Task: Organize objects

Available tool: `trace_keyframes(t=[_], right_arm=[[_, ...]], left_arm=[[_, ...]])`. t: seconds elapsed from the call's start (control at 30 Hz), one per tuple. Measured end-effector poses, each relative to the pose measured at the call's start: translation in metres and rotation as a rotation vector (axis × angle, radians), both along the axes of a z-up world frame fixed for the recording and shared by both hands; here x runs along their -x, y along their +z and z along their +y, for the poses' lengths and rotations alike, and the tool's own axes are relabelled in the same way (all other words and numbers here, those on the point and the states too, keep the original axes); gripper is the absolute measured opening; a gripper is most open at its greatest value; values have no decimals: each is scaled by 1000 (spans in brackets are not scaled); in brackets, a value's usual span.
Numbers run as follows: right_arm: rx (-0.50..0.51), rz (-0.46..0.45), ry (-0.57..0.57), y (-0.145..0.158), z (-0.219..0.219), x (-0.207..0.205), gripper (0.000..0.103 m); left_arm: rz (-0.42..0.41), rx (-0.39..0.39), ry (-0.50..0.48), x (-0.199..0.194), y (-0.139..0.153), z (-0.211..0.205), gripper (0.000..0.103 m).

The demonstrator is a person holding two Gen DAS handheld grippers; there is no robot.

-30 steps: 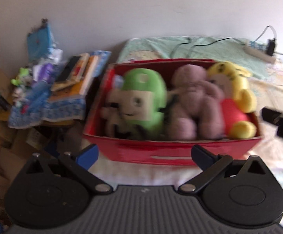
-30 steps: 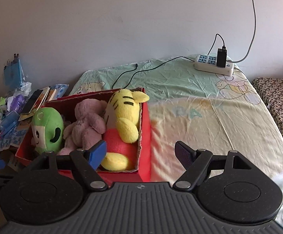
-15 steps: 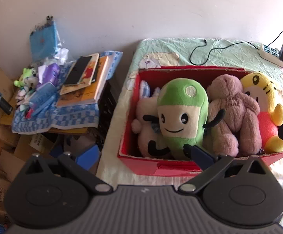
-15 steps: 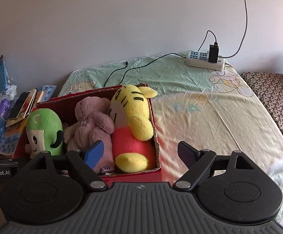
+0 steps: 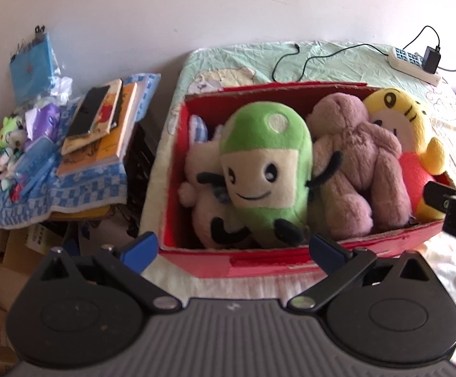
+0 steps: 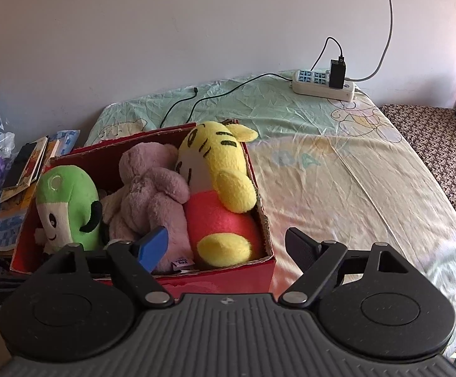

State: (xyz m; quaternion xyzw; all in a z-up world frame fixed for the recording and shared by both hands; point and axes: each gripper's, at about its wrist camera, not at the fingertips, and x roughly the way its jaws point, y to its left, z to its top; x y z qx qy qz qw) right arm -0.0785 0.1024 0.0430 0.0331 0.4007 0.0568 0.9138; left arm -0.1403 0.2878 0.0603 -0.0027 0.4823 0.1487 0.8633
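Left wrist view: red box (image 5: 291,264) packed with plush toys, sitting at the bed's (image 6: 338,182) left edge.
Left claw (image 5: 232,246) and right claw (image 6: 226,240) both spread apart, empty, near box front.

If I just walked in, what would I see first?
Probably the red box on the bed, stuffed with plush toys: a smiling green one on the left, a mauve bear in the middle and a yellow tiger at the right end. Beside the bed sits a messy pile of books.
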Motion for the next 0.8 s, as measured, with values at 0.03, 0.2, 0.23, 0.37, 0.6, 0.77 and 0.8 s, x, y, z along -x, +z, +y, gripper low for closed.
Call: trace_keyframes(t=[0.03,0.2,0.23,0.37,0.6,0.77,0.8], right_arm=[[0,2,-15,1,0,-1,83],[26,-3,-37,7,1,-5,83],[30,-7,-35,9,2,-5,83],[35,-13,-13,11,9,-9,83],[31,-17,15,14,14,-14,83],[24,-22,17,14,15,-17,83],[26,-22,20,13,15,-18,83]], left_arm=[[-5,-9,1,0,2,2,102],[-19,-17,-17,-2,10,12,102],[-28,-21,-17,-1,13,12,102],[-47,-4,-8,-1,18,16,102],[-49,7,-10,-8,16,18,102],[-72,3,-10,-12,17,16,102],[-77,6,-8,-14,17,16,102]])
